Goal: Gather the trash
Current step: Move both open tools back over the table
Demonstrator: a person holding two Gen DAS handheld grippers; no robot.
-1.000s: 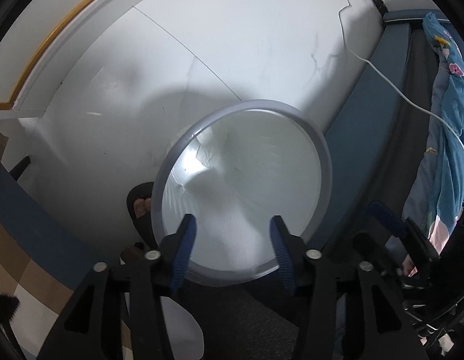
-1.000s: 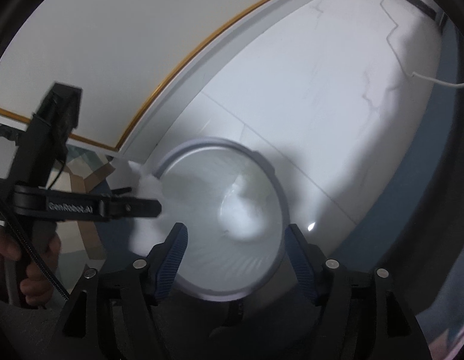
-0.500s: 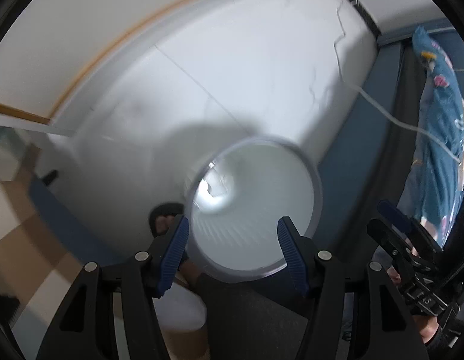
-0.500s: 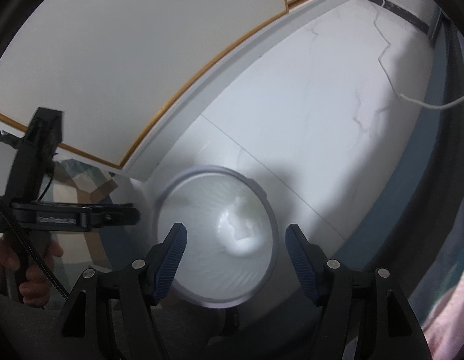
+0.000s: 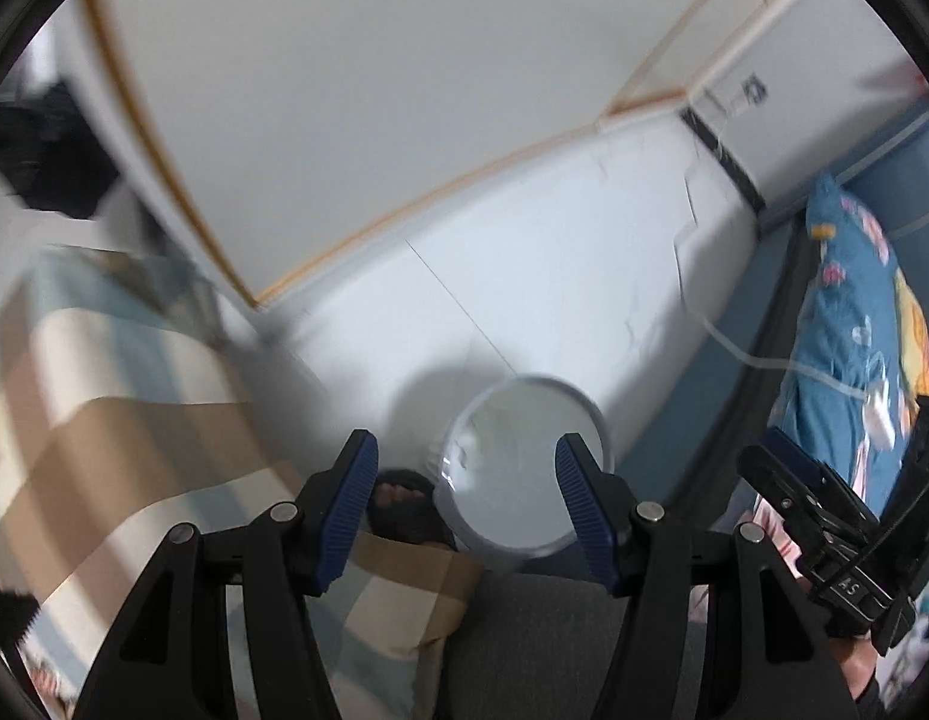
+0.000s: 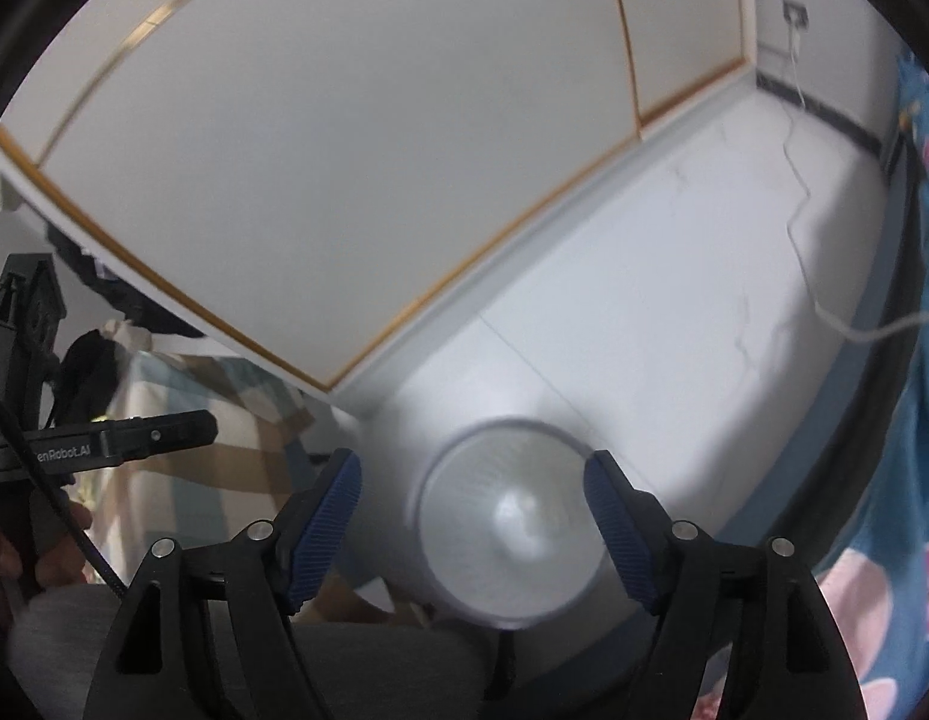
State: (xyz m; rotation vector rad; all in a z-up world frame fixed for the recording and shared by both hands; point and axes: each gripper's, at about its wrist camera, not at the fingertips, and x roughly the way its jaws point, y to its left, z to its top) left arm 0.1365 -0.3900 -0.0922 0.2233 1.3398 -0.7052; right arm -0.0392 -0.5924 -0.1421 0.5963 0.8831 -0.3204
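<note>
A round white trash bin (image 5: 524, 468) stands on the pale floor far below both grippers, and a crumpled white piece (image 6: 518, 516) lies at its bottom. My left gripper (image 5: 466, 456) is open high above the bin's left rim, with nothing between its blue pads. My right gripper (image 6: 470, 468) hangs above the bin (image 6: 512, 522) too; its jaws are opening and hold nothing. The left gripper's body (image 6: 134, 435) shows at the left of the right wrist view, held by a hand.
Checked beige-and-blue bedding (image 5: 104, 408) lies to the left, blue floral bedding (image 5: 848, 324) to the right. A white cable (image 6: 824, 300) trails over the floor. White cupboard doors (image 6: 344, 150) stand behind. A foot in a black slipper (image 5: 398, 498) rests beside the bin.
Both grippers have risen away from the bin, which now looks much smaller. The right jaws stand wider. The white scrap at the left gripper's tip a second ago is gone.
</note>
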